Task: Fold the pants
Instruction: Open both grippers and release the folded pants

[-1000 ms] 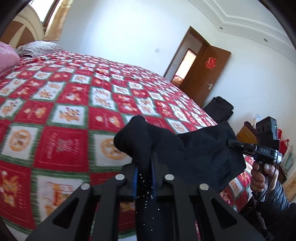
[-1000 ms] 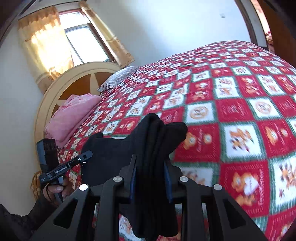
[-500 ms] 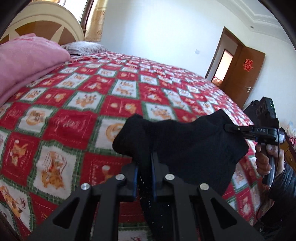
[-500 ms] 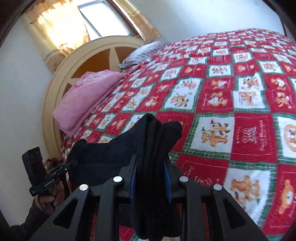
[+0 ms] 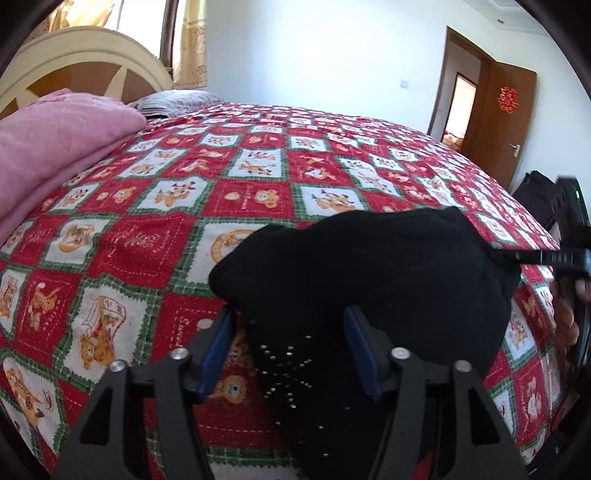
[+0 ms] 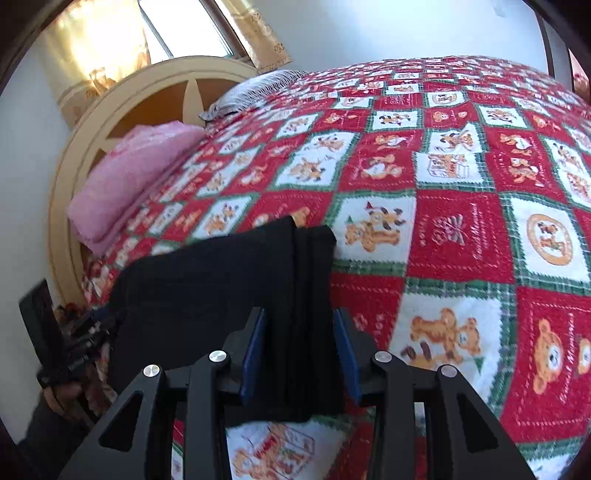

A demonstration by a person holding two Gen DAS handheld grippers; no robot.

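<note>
Left gripper (image 5: 290,343): jaws opening; blue pads stand clear of the black cloth lying between them.
Right gripper (image 6: 299,350): jaws opening, folded edge between the pads; I cannot tell if they touch it.
Pants (image 5: 369,280): black, folded into a thick bundle with stacked layers at one end; resting on the bed near its edge, tiny white specks on the near part.
Nearby: pink blanket (image 5: 55,147) by the headboard (image 6: 122,107), well apart.
Bed (image 6: 461,221): red, white and green bear-patterned quilt.
Room: white walls, brown door (image 5: 506,122), curtained window (image 6: 177,33).
</note>
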